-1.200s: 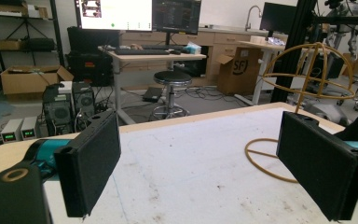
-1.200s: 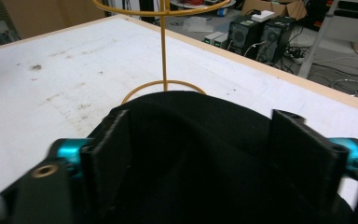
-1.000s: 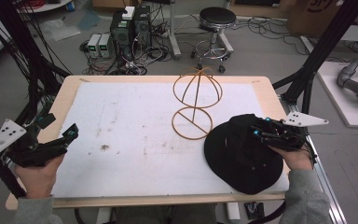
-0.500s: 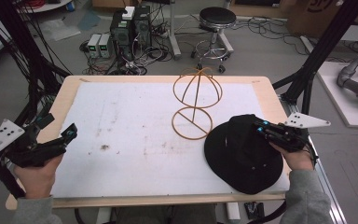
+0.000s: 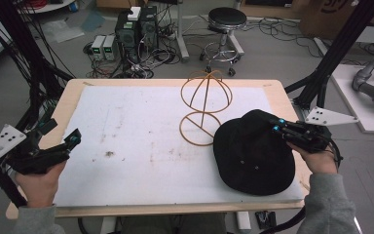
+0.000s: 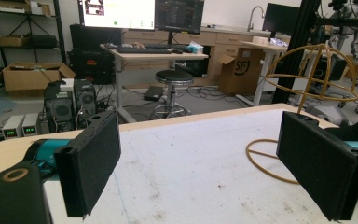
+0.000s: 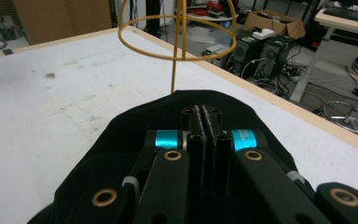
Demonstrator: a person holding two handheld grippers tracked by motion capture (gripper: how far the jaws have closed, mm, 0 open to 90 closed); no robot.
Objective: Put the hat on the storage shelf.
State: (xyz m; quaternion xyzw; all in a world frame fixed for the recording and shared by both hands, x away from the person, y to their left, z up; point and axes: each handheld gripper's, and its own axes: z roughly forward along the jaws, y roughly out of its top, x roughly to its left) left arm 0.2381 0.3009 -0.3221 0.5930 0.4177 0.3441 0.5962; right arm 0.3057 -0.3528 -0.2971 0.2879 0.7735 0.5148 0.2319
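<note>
right tongs (image 7: 204, 116) pinching black hat (image 5: 253, 153), left tongs (image 6: 214, 161) agape

Table (image 5: 126, 122) mid-frame. Wire hat stand (image 5: 204, 105) right of centre, toward the far edge. Hat (image 5: 251, 151) lower right on the table, touching the stand's base ring on its near-right side. Right gripper (image 5: 276, 126) at the hat's right rim, over the brim. Left gripper (image 5: 61, 131) far left, at the table's left edge, well apart from the stand. Stool (image 5: 226, 29) and computer boxes (image 5: 136, 29) on the floor behind the table, top of frame.
</note>
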